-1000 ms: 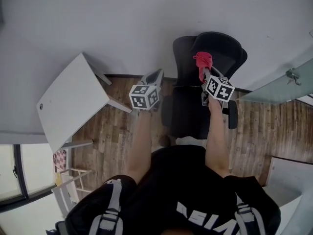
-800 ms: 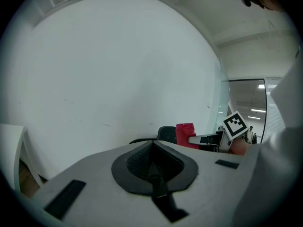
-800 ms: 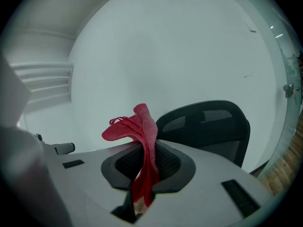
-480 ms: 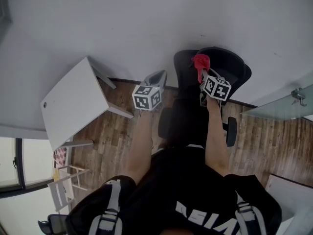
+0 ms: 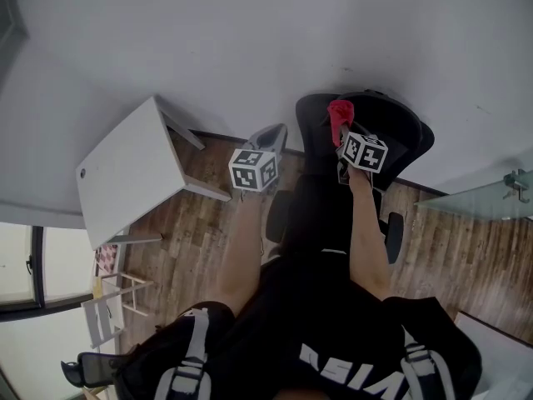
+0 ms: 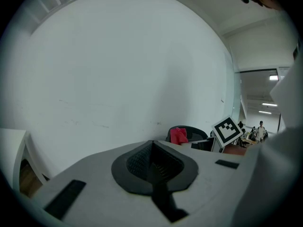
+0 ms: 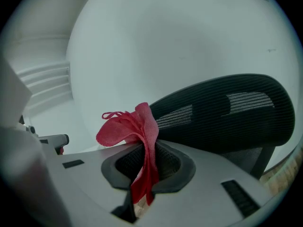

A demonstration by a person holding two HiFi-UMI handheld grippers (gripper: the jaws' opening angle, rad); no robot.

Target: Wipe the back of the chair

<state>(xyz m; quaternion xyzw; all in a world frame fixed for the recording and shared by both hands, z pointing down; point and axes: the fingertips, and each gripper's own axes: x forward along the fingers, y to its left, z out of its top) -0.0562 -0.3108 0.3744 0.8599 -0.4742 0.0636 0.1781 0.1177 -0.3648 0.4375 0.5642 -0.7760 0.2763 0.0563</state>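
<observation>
The red cloth [image 7: 135, 131] was a soft, matt woven fabric, creased, with a loose thread looping from its edge. The chair back [image 7: 222, 112] was black mesh, finely ribbed, in a smooth dark frame. The right gripper [image 7: 147, 162] and left gripper [image 6: 152, 162] each had a matt pale grey plastic shell and dark, rubbery-looking pads textured in a fine grid. The floor [image 5: 200, 215] showed brown wood-grain planks. The white table [image 5: 133, 182] had a smooth matt top. The wall [image 5: 208, 48] was plain matt white, faintly scuffed.
</observation>
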